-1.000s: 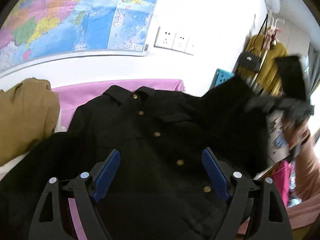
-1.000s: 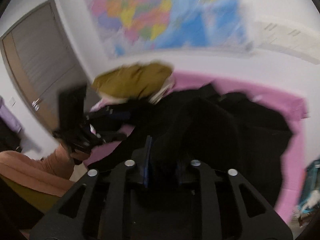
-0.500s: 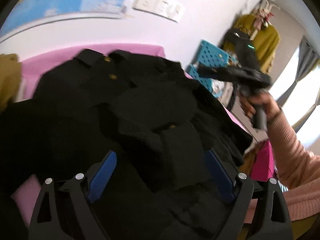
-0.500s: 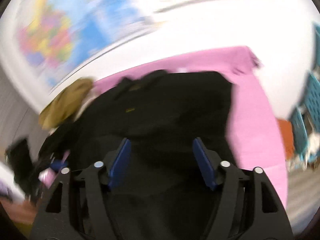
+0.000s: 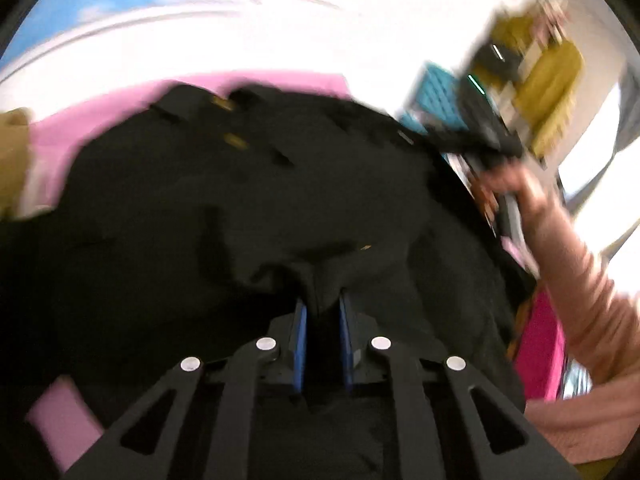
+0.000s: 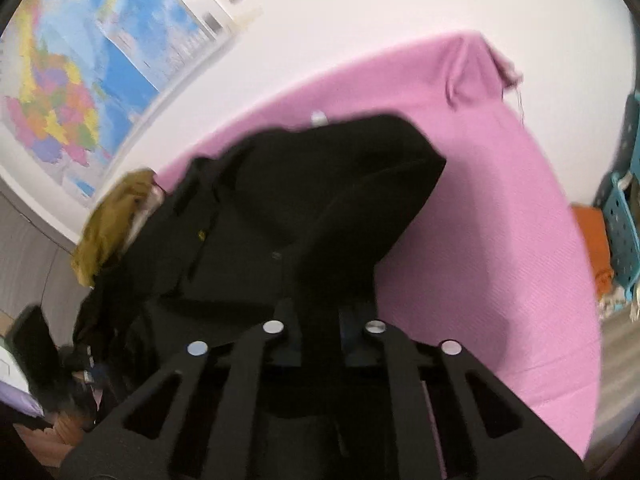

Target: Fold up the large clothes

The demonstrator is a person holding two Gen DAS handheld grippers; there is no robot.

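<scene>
- We have our left gripper (image 5: 322,314) pinching a bunched fold of the black jacket (image 5: 240,200), which lies on the pink cloth (image 6: 500,200)
- Our right gripper (image 6: 318,316) is pressed onto the hem, we judge so both lift one edge evenly

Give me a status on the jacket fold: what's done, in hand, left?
Done: the black button-front jacket lies on the pink cloth, one side apparently turned over its front. In hand: left gripper and right gripper are each shut on a pinch of the jacket. Left: most of it; fabric is rumpled and bunched, no compact folded shape yet. Both views are blurred, so layers are hard to count.
</scene>
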